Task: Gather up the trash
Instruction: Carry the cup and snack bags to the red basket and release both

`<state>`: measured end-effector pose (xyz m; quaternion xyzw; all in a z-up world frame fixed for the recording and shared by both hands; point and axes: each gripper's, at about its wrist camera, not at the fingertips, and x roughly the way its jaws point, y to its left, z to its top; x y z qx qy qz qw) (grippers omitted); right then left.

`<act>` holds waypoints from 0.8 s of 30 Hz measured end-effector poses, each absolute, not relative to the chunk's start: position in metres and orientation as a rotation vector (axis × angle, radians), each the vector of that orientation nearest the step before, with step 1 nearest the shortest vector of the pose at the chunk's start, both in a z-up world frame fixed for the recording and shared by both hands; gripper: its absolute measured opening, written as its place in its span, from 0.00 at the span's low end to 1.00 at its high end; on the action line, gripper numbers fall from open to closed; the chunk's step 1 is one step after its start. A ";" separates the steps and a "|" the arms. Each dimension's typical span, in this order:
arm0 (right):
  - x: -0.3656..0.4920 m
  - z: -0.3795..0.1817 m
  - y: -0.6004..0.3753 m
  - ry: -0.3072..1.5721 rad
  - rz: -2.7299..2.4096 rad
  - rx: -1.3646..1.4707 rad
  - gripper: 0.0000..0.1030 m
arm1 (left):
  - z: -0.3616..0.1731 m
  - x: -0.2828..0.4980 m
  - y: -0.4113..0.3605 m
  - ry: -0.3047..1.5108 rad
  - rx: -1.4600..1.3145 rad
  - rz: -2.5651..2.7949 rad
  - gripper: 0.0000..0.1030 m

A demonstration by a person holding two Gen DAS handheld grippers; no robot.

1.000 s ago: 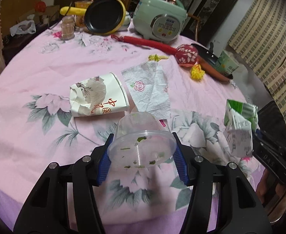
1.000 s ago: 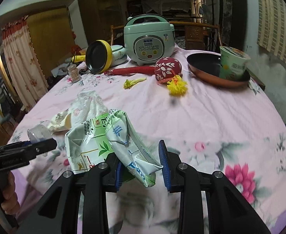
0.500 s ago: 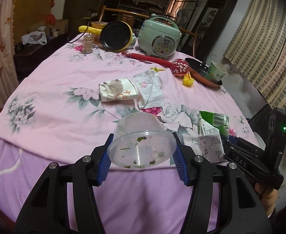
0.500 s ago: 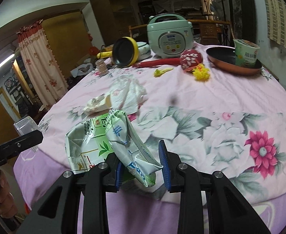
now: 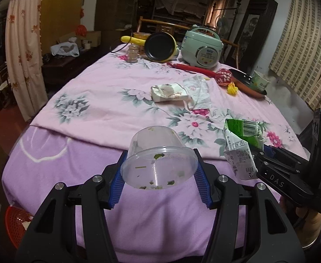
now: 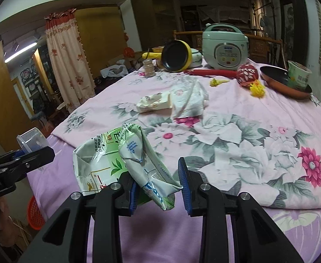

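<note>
The near edge of the bench [image 5: 57,160], draped in a pink floral cloth over a plain lilac one, runs across the middle of both views, and both grippers hang out past it, over the drop of the lilac cloth. In the left wrist view open floor shows at the far left beside a flowered curtain [image 5: 24,50], and a red mesh plastic basket [image 5: 14,225] sits low in the lower left corner; the right wrist view has the same basket [image 6: 36,212] at its lower left. The left gripper [image 5: 159,175] has its blue-padded fingers [image 5: 116,188] set at middling width and pressed on both sides of a clear round plastic tub [image 5: 159,164], tipped with its base towards the camera and flecked inside with green scraps. The right gripper [image 6: 158,183] holds a crumpled green-and-white drink carton [image 6: 107,164] between narrowly set fingers [image 6: 183,179]; the carton is flattened, creased and twisted, with a leaf print and a barcode on it. On the bench top, mid-frame, lie a crushed white paper cup [image 5: 169,92] and, touching it, a crumpled white paper napkin [image 5: 201,92]. Along the far edge stand a pale green rice cooker [image 5: 202,48], a yellow-rimmed black pan [image 5: 160,47] and a copper-coloured frying pan [image 6: 285,81] with a green paper cup [image 6: 298,74] in it.
</note>
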<state>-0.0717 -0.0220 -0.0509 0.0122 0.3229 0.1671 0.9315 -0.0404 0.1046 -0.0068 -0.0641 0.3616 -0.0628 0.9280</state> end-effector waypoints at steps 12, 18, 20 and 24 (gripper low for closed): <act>-0.080 -0.044 0.010 0.645 0.396 -0.013 0.31 | -0.004 -0.062 0.131 0.693 -0.135 -0.065 0.54; -0.080 -0.044 0.035 0.652 0.436 -0.045 0.31 | -0.002 -0.073 0.151 0.667 -0.143 -0.013 0.54; -0.081 -0.045 0.044 0.656 0.453 -0.058 0.31 | -0.001 -0.076 0.156 0.659 -0.147 -0.002 0.54; -0.083 -0.045 0.062 0.665 0.479 -0.084 0.31 | -0.002 -0.084 0.170 0.642 -0.154 0.030 0.54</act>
